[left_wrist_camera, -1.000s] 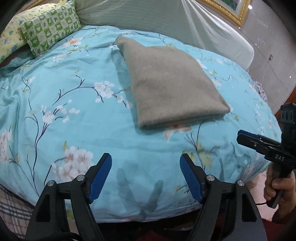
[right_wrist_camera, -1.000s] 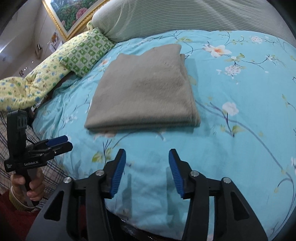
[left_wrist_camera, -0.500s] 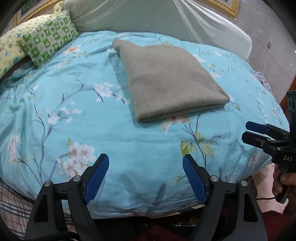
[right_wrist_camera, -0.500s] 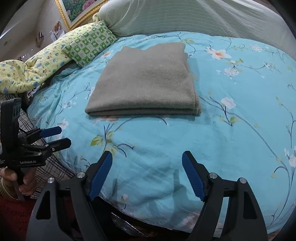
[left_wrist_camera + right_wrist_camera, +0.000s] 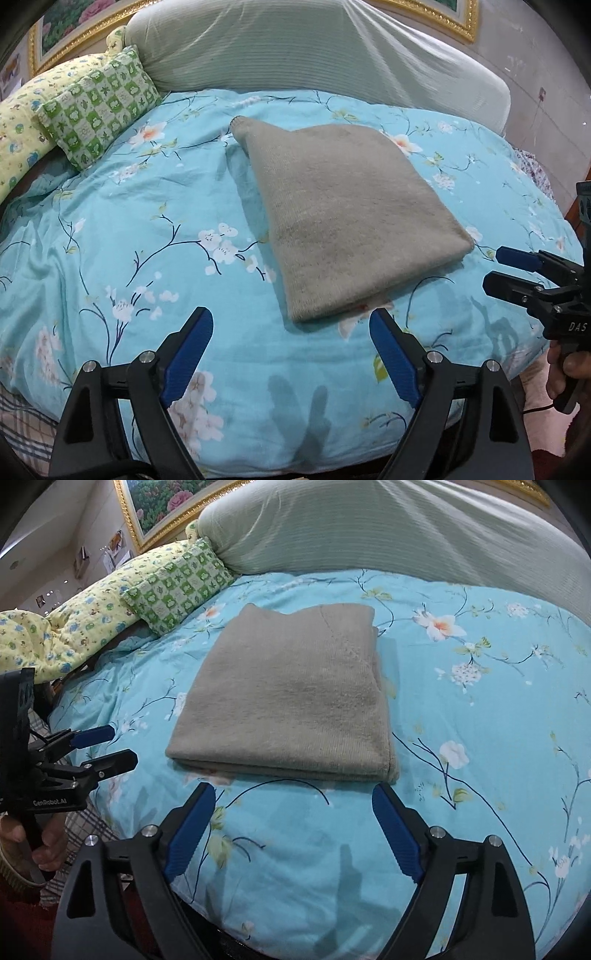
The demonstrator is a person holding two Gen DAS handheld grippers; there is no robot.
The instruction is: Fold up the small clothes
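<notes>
A grey knitted garment (image 5: 343,218) lies folded into a flat rectangle on the blue floral bedspread (image 5: 140,229); it also shows in the right wrist view (image 5: 291,698). My left gripper (image 5: 291,325) is open and empty, hovering just short of the garment's near corner. My right gripper (image 5: 293,797) is open and empty, just in front of the garment's near folded edge. Each gripper shows in the other's view, the right one at the right edge (image 5: 495,267) and the left one at the left edge (image 5: 114,744), both open.
A green checked cushion (image 5: 99,107) and a yellow patterned pillow (image 5: 18,122) lie at the bed's far left. A large grey-green striped bolster (image 5: 314,51) runs along the back. The bed's rounded front edge (image 5: 280,454) is just below my grippers.
Both grippers have moved forward toward the folded garment, which now fills more of each view. The right gripper's jaws have opened wider. The garment has not moved.
</notes>
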